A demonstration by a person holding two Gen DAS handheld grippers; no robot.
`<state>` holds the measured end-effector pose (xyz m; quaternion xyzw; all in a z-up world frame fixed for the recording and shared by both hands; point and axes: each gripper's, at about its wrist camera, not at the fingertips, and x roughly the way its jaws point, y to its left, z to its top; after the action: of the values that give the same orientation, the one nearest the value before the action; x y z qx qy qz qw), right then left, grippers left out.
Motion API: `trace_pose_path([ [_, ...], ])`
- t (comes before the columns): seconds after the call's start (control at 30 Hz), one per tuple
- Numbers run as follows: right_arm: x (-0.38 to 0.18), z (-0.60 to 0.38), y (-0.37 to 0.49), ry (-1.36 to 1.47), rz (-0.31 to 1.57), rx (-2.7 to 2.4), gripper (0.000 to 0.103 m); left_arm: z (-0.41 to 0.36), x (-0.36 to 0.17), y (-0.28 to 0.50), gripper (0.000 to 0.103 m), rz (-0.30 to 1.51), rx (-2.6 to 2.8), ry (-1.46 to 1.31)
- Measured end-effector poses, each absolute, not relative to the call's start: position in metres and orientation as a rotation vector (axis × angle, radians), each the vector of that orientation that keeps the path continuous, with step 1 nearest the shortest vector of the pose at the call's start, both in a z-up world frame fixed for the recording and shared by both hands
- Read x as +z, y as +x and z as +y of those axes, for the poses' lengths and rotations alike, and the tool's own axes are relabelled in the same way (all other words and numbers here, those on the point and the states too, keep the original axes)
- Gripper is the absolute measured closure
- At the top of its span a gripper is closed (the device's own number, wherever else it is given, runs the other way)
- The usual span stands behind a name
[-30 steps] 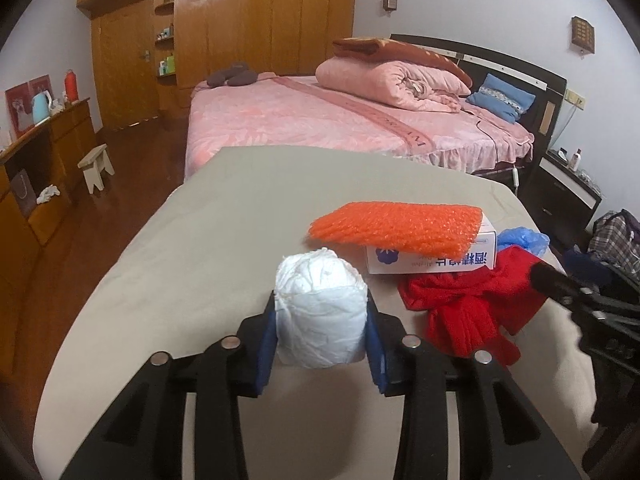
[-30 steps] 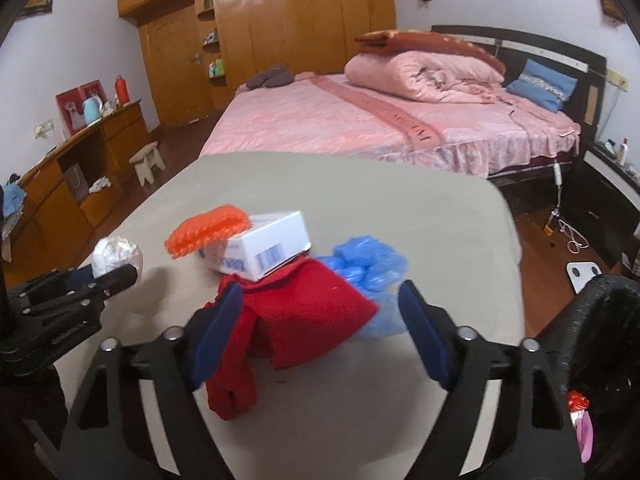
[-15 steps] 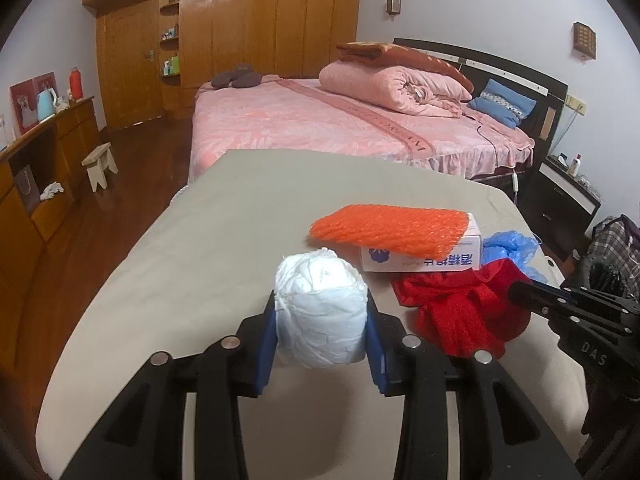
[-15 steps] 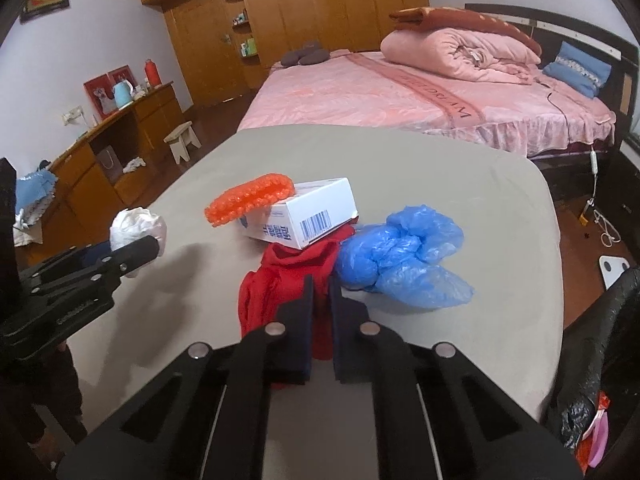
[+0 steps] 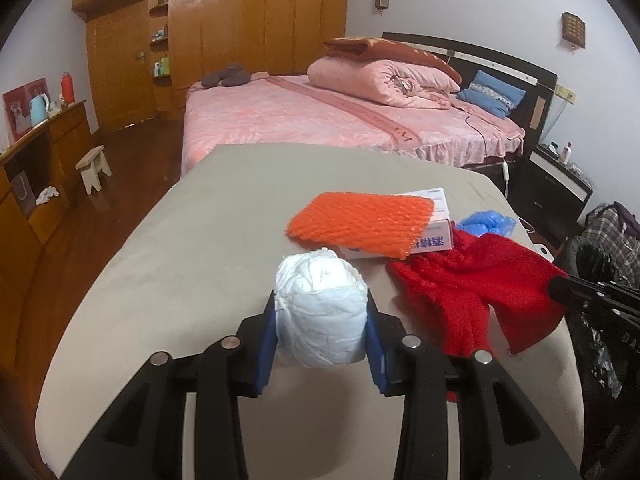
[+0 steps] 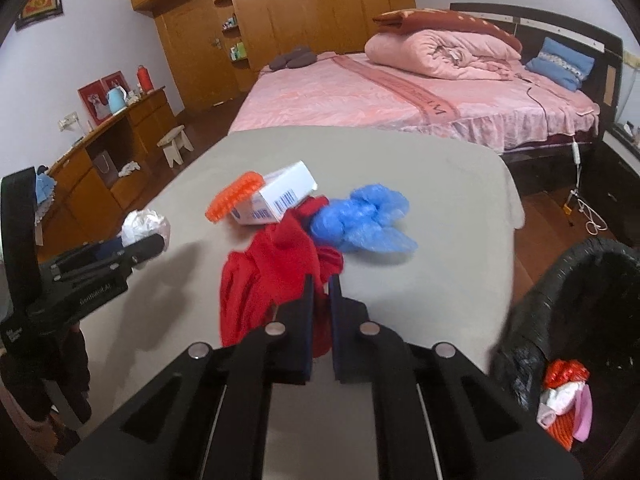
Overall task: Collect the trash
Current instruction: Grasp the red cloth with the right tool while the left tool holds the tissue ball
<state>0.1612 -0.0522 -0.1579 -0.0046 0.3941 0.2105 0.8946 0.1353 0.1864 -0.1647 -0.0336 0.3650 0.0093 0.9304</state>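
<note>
My left gripper (image 5: 321,320) is shut on a white crumpled paper wad (image 5: 321,312), held above the grey table (image 5: 200,248). It also shows in the right wrist view (image 6: 144,226). My right gripper (image 6: 321,280) is shut on a red cloth (image 6: 276,268) and lifts its near edge off the table. The red cloth (image 5: 472,284) lies partly under a white box (image 6: 276,196) topped with an orange foam net (image 5: 360,224). A blue plastic wad (image 6: 360,220) lies beside the cloth.
A black trash bin (image 6: 580,320) with trash inside stands at the table's right. A pink bed (image 5: 320,120) is behind the table. A wooden cabinet (image 6: 100,160) and a small stool (image 5: 94,168) are on the left.
My right gripper went from wide open to shut on the red cloth and is pulling it up and back. The left gripper keeps holding the paper wad.
</note>
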Motion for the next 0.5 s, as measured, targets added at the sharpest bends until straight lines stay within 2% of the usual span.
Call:
trace_pose_path([
  [0.1, -0.164, -0.052, 0.160, -0.014, 0.837, 0.431, 0.093, 0.184, -0.166, 0.135, 0.064, 0.754, 0.014, -0.070],
  [0.17, -0.166, -0.049, 0.161, -0.019, 0.839, 0.431, 0.078, 0.184, -0.166, 0.135, 0.064, 0.755, 0.013, -0.071],
  [0.2, -0.167, -0.047, 0.163, -0.022, 0.837, 0.431, 0.059, 0.184, -0.166, 0.135, 0.064, 0.755, 0.013, -0.071],
  [0.23, -0.167, -0.045, 0.164, -0.022, 0.833, 0.431, 0.049, 0.184, -0.165, 0.135, 0.065, 0.754, 0.013, -0.070],
  [0.33, -0.168, -0.035, 0.172, -0.030, 0.824, 0.447, 0.041, 0.186, -0.164, 0.136, 0.064, 0.750, 0.019, -0.066],
  [0.5, -0.174, -0.015, 0.185, -0.066, 0.832, 0.478, 0.040, 0.193, -0.162, 0.136, 0.064, 0.742, 0.035, -0.070],
])
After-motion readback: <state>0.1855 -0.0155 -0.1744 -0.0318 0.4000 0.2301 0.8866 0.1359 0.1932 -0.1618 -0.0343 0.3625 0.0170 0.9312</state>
